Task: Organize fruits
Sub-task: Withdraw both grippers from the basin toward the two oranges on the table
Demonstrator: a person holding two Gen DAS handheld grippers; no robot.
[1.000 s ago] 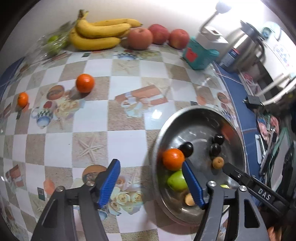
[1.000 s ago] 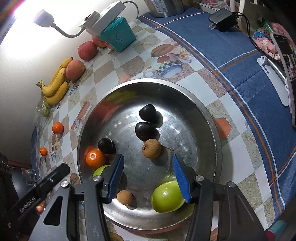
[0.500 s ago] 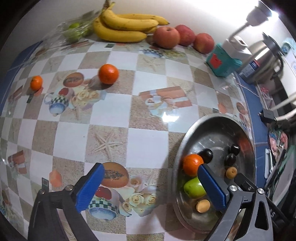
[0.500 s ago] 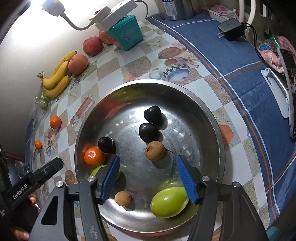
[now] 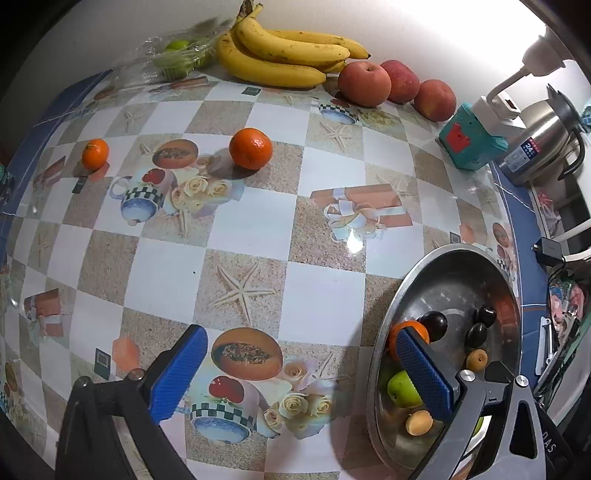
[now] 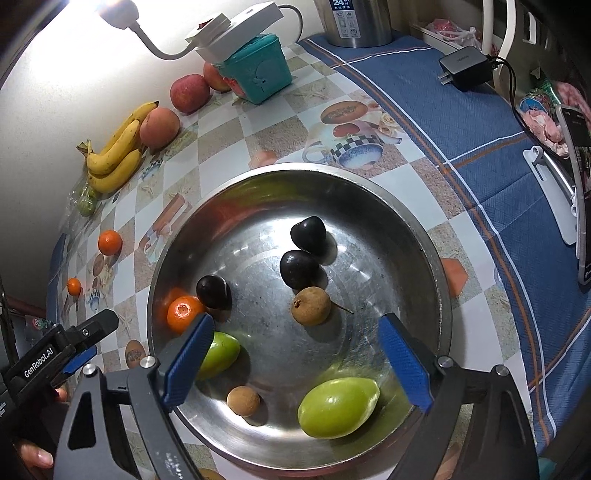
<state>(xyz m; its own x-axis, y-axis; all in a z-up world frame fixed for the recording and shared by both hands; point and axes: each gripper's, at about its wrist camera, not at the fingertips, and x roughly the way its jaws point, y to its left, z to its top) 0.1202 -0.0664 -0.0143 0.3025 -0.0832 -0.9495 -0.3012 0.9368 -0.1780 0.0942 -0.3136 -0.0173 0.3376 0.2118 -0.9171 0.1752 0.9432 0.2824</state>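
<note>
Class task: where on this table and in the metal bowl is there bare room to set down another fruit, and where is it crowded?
Free: the tablecloth between the large orange and the metal bowl; the bowl's far half beyond the dark plums. Crowded: the wall side, with bananas and apples, and the bowl's near side.

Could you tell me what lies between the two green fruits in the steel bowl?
In the right wrist view, a small round brown fruit sits between the green fruits, on the bowl floor.

You've got a plain white wall (image 5: 424,26) behind a checkered picture-print tablecloth (image 5: 317,291), blue cloth (image 6: 443,122) beside it, and a bright lamp (image 6: 114,9) overhead.
</note>
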